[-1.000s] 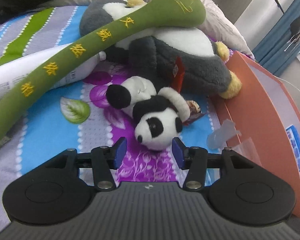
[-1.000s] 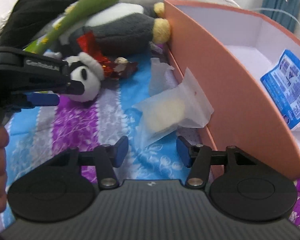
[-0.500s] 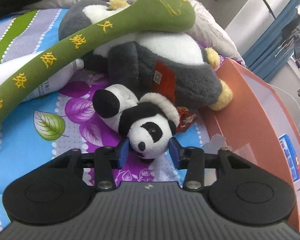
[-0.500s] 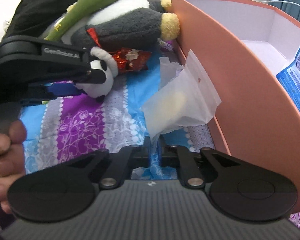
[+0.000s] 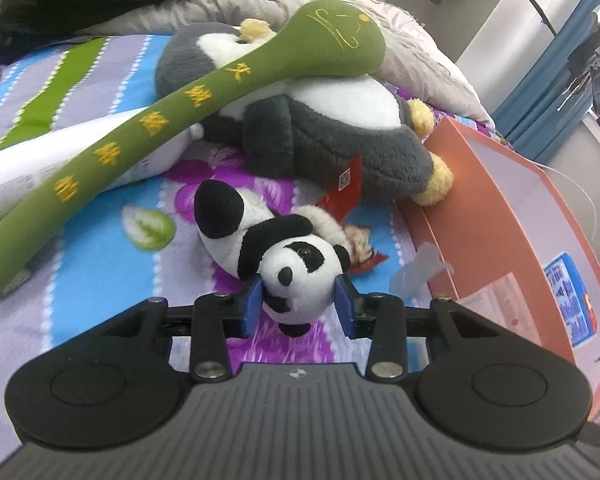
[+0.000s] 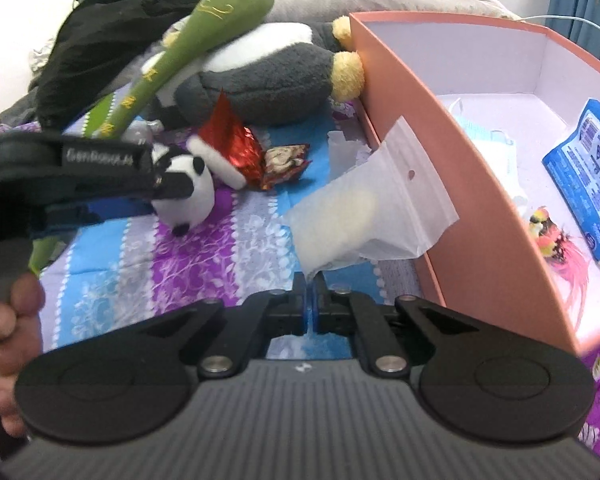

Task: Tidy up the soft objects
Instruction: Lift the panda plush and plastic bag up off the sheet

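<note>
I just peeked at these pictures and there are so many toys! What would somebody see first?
First, the little panda toy, its head squeezed between the left gripper fingers on the flowery bedsheet. Behind it a long green plush stick lies across a big gray penguin. The right gripper pinches a see-through bag beside the orange box.

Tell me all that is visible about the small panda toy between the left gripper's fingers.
The small panda toy is soft plush, white with black ears, eye patches, nose and limbs. It lies on the flowered bedsheet, head toward the camera. The left gripper has its blue pads pressed on both sides of the head. A red foil wrapper lies right behind it, and behind that the big grey plush.
</note>
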`<action>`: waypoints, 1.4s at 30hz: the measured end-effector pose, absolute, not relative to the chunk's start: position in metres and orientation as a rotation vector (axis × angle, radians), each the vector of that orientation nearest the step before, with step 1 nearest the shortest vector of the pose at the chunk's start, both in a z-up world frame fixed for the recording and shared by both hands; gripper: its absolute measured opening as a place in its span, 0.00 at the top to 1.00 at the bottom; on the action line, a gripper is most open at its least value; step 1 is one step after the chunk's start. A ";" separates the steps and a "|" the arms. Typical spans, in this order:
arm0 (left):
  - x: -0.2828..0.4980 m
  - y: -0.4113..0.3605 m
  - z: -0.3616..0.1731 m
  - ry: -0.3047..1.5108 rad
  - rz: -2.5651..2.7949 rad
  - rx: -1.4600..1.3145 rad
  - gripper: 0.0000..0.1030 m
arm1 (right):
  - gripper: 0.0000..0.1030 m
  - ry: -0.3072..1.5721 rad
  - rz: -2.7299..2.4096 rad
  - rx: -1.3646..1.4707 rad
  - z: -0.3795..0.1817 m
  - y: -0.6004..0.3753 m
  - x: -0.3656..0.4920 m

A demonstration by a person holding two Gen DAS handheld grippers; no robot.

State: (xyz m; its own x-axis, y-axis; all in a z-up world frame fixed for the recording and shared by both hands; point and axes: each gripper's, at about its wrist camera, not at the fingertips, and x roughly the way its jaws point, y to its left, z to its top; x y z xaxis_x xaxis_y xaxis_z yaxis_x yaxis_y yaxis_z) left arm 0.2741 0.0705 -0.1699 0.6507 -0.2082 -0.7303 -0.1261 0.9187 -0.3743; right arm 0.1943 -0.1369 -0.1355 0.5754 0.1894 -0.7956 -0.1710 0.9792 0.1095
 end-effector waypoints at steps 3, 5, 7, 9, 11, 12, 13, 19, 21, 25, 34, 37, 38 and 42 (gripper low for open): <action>0.253 0.073 -0.164 0.873 -0.036 -0.421 0.58 | 0.95 0.939 0.230 0.029 -0.129 -0.138 0.182; 0.238 0.073 -0.161 0.876 -0.033 -0.424 0.58 | 0.95 0.945 0.246 0.039 -0.125 -0.138 0.173; 0.223 0.072 -0.158 0.882 -0.030 -0.422 0.57 | 0.95 0.951 0.266 0.048 -0.122 -0.136 0.163; 0.208 0.071 -0.155 0.890 -0.031 -0.418 0.57 | 0.95 0.958 0.286 0.055 -0.119 -0.135 0.152; 0.193 0.069 -0.152 0.894 -0.037 -0.412 0.57 | 0.95 0.965 0.301 0.065 -0.116 -0.135 0.143; 0.185 0.068 -0.150 0.896 -0.039 -0.409 0.57 | 0.95 0.970 0.312 0.070 -0.116 -0.135 0.139; 0.177 0.067 -0.148 0.898 -0.041 -0.407 0.57 | 0.95 0.976 0.324 0.082 -0.115 -0.136 0.134; 0.131 0.065 -0.139 0.906 -0.041 -0.385 0.57 | 0.95 1.041 0.417 0.157 -0.122 -0.135 0.116; 0.115 0.067 -0.138 0.917 -0.036 -0.388 0.57 | 0.95 1.071 0.427 0.172 -0.129 -0.134 0.113; 0.087 0.075 -0.141 0.933 -0.015 -0.413 0.57 | 0.93 1.113 0.454 0.182 -0.141 -0.132 0.109; 0.062 0.083 -0.155 0.960 0.042 -0.546 0.44 | 0.65 1.122 0.453 0.134 -0.140 -0.145 0.103; 0.058 0.087 -0.159 0.966 0.053 -0.623 0.43 | 0.55 1.086 0.461 0.097 -0.130 -0.151 0.097; 0.056 0.087 -0.160 0.966 0.065 -0.632 0.43 | 0.55 1.078 0.466 0.083 -0.128 -0.151 0.096; 0.053 0.085 -0.166 0.976 0.069 -0.668 0.43 | 0.54 1.040 0.493 0.023 -0.117 -0.151 0.093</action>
